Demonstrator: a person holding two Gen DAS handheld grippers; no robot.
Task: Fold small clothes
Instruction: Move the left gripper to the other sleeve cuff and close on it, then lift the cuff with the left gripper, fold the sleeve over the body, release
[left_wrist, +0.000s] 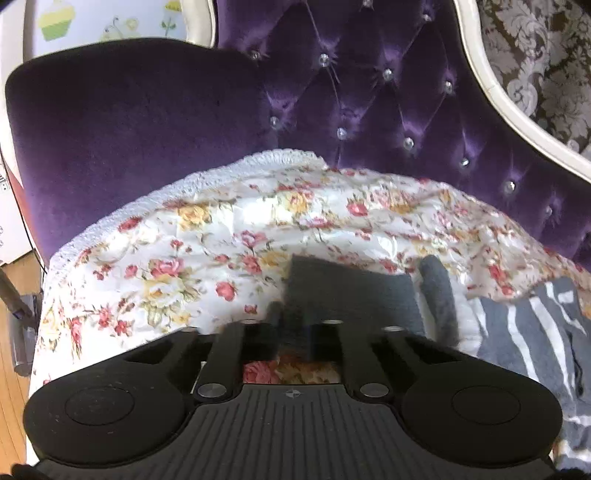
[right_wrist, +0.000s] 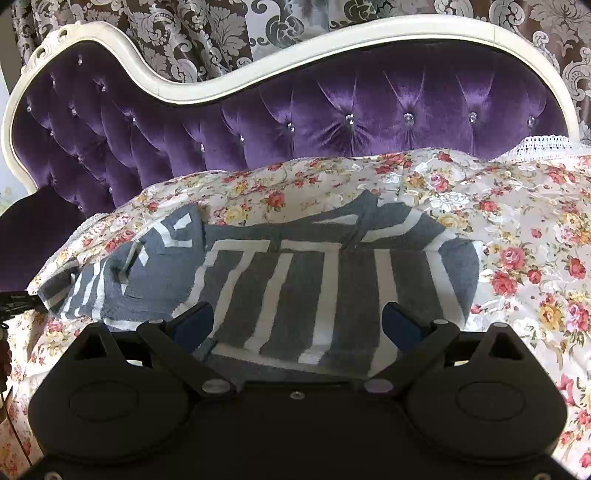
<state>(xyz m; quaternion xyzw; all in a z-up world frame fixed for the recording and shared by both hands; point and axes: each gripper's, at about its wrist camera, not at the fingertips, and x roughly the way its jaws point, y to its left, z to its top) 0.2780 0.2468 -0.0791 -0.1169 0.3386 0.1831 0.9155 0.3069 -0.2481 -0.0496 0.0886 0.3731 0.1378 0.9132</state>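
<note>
A small grey garment with white stripes (right_wrist: 295, 280) lies on a floral cover (right_wrist: 517, 229) spread over a purple sofa. My right gripper (right_wrist: 299, 325) is open, low over the garment's near edge, one finger on each side of the striped panel. My left gripper (left_wrist: 293, 317) is shut on a grey part of the garment (left_wrist: 351, 291) and holds it up off the cover. The rest of the striped garment (left_wrist: 532, 332) shows at the right of the left wrist view. A narrow grey strip (left_wrist: 437, 291) hangs beside the held part.
The tufted purple sofa back (right_wrist: 332, 118) with a white frame (right_wrist: 207, 88) rises behind the cover. The purple armrest (left_wrist: 129, 129) stands at the left. A wooden floor (left_wrist: 11, 387) lies beyond the cover's left edge. Patterned curtains (right_wrist: 221, 33) hang behind.
</note>
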